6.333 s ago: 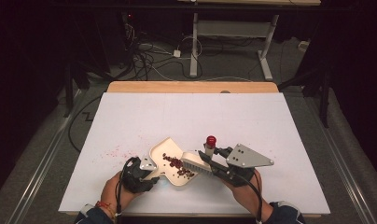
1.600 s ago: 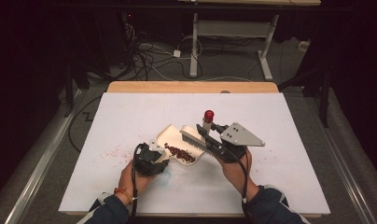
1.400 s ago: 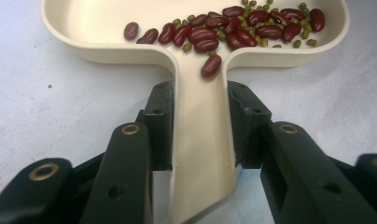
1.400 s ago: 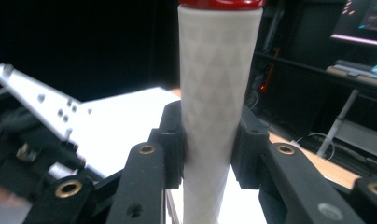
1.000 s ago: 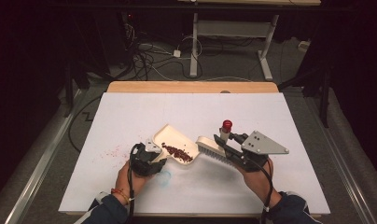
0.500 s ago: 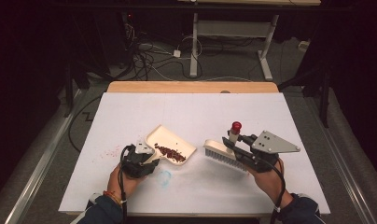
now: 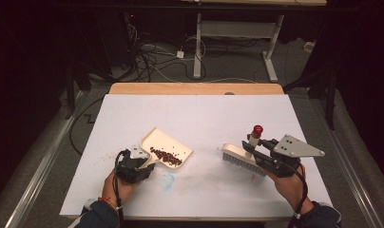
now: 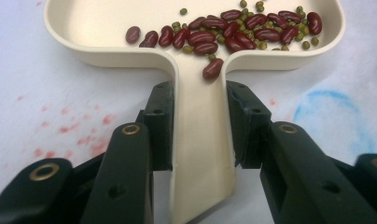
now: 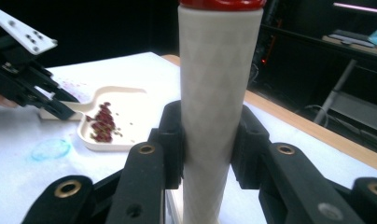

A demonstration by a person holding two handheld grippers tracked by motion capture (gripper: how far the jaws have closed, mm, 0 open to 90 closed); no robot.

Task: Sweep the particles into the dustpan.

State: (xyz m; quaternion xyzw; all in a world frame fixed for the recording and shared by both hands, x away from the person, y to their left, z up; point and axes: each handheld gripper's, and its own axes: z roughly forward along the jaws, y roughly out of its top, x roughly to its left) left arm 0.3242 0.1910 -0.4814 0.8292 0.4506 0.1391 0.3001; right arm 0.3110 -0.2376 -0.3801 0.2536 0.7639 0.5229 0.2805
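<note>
High view: left tool (image 7: 141, 160) is clamped on the dustpan (image 7: 167, 149) handle, the pan at 1 o'clock from the hand, holding red beans (image 7: 166, 156) and small green ones. Its front lip is cut off in the left gripper view. Blue smudge (image 7: 167, 181) at 5 o'clock of the pan. Bare tabletop (image 7: 204, 114) lies between the tools. Right tool (image 7: 256, 154) grips the brush (image 7: 241, 159) handle, bristles partly hidden behind it, near the tabletop's right edge.

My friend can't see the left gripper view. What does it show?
Two black claw jaws pinch the flat handle of a cream plastic dustpan holding dark red kidney beans and small green beans, above a stained white table.
</note>
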